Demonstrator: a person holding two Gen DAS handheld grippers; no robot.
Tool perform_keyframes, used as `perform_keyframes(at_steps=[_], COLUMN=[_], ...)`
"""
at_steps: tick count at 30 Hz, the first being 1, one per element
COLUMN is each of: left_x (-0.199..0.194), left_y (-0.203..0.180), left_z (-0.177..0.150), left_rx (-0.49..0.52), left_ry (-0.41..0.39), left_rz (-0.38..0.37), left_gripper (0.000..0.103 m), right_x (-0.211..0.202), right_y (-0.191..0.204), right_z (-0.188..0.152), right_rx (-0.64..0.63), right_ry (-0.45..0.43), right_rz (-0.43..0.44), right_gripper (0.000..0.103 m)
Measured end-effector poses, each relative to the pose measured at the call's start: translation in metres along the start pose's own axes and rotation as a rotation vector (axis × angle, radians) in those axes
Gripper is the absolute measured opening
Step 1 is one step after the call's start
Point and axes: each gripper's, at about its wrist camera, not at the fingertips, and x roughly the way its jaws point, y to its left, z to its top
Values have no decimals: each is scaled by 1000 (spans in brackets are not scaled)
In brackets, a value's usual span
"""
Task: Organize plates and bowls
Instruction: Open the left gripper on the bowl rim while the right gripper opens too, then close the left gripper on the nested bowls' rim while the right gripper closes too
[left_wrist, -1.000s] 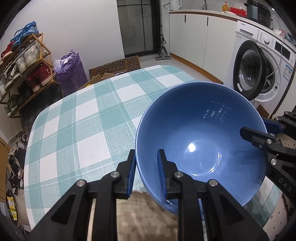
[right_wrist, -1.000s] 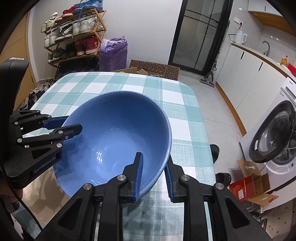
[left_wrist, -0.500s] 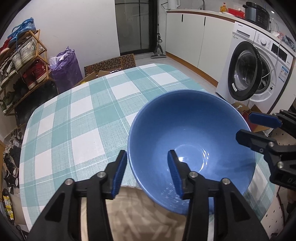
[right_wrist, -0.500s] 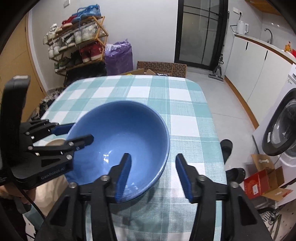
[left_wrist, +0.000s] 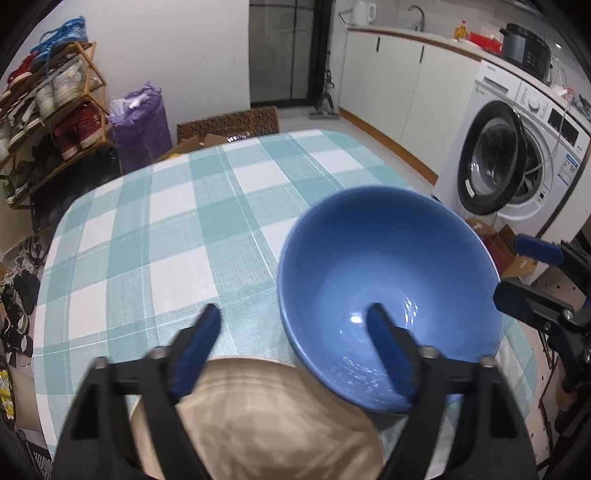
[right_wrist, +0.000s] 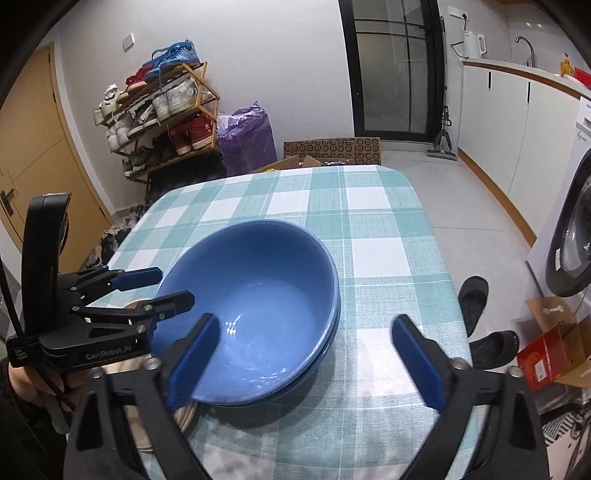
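A blue bowl (left_wrist: 388, 266) (right_wrist: 258, 288) rests level inside a second blue bowl (right_wrist: 330, 338), of which only a rim shows below it, on the checked table (left_wrist: 147, 240) (right_wrist: 369, 258). My left gripper (left_wrist: 291, 317) (right_wrist: 171, 285) straddles the bowl's left wall. Its jaws are opening and no pad touches the wall. My right gripper (right_wrist: 306, 325) (left_wrist: 511, 269) straddles the near right rim, and its jaws are opening wide and stand off the rim. A beige plate (left_wrist: 258, 413) (right_wrist: 122, 367) lies just left of the bowls, under my left gripper.
A washing machine (left_wrist: 517, 158) with its door open stands to the right of the table. Slippers (right_wrist: 476, 299) and cardboard boxes (right_wrist: 550, 350) lie on the floor there. A shoe rack (right_wrist: 162, 110) and a purple bag (left_wrist: 140, 122) stand beyond the far edge.
Both grippers have opened and let go of the blue bowl's rim. The bowl, held tilted a second ago, has come down and now sits level in the lower bowl.
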Motion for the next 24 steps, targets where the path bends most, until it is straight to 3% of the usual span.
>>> perform_keyframes(at_steps=[4,24], left_x=[-6,5], left_y=[5,6], left_z=[0,-3], left_rx=[-20,-61], left_ry=[-23,-3], left_rz=[-14,-25], left_gripper=[97,98], right_x=[1,18], right_y=[-5,-27], right_z=[-4,-18], right_rx=[28,141], right_ry=[-8,28], right_rz=[19,92], right_gripper=[102,102])
